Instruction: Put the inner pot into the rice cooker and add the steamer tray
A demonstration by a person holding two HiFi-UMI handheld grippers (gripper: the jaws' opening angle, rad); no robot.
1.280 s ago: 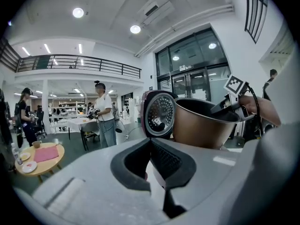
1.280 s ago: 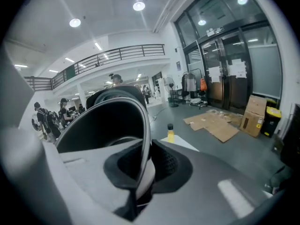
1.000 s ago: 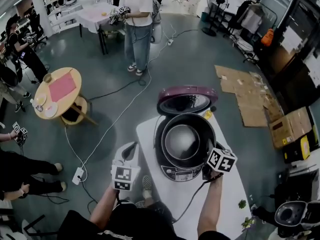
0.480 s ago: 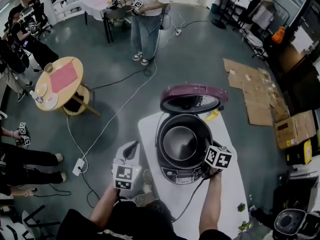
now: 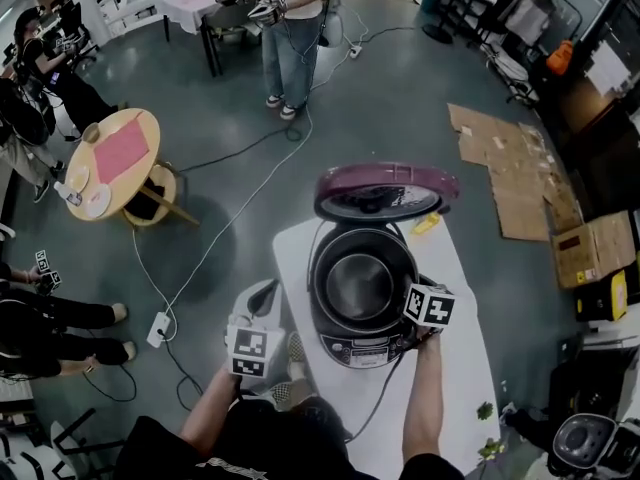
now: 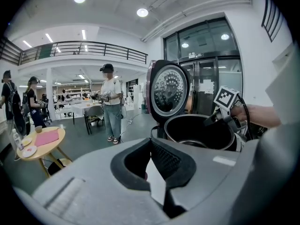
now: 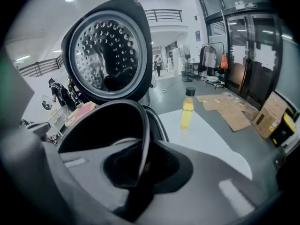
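A white table with round corners (image 5: 455, 368) stands just to the right of the left gripper (image 5: 262, 298). A small bottle of yellow drink with a dark cap (image 5: 426, 225) stands upright on it, ahead and off to the right. On the grey floor, a long white cable (image 5: 232, 218) runs past the gripper's left side to a white power strip (image 5: 160, 326). Further ahead on the left is a round wooden table (image 5: 138, 190) with a pink mat (image 5: 122, 151) and little plates (image 5: 97, 200). Straight ahead, far off, a person in a white top and blue jeans (image 5: 288, 28) stands. Flat brown cardboard sheets (image 5: 500, 158) lie far to the right.
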